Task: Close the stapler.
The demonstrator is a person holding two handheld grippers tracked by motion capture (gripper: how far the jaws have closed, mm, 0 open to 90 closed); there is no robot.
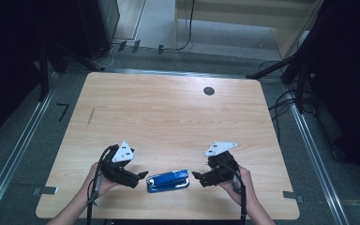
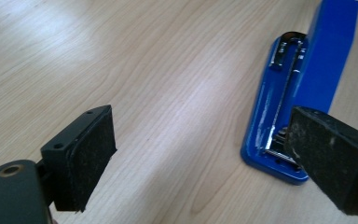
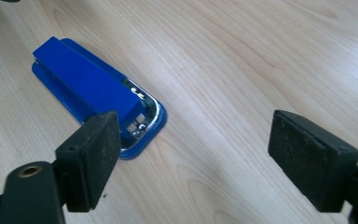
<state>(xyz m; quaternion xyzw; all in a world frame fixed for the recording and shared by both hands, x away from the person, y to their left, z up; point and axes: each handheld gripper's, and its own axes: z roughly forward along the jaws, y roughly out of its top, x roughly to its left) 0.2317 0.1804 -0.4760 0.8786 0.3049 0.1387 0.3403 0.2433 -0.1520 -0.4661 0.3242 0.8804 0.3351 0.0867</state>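
Blue stapler [image 1: 168, 181] lies flat on wood bench [image 1: 168, 117], between left gripper [image 1: 140, 175] and right gripper [image 1: 196, 176]. Both fingers spread apart, holding nothing.

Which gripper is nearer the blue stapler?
Left, narrowly. The left gripper nearly meets the blue stapler at its left end; the right gripper sits slightly off its right end.

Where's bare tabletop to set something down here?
Nearly all of the light wooden table is bare: the whole spread from the blue metal stapler back to the round dark grommet hole near the far edge. Crowded only at the near edge, where the open left gripper and open right gripper flank the stapler.
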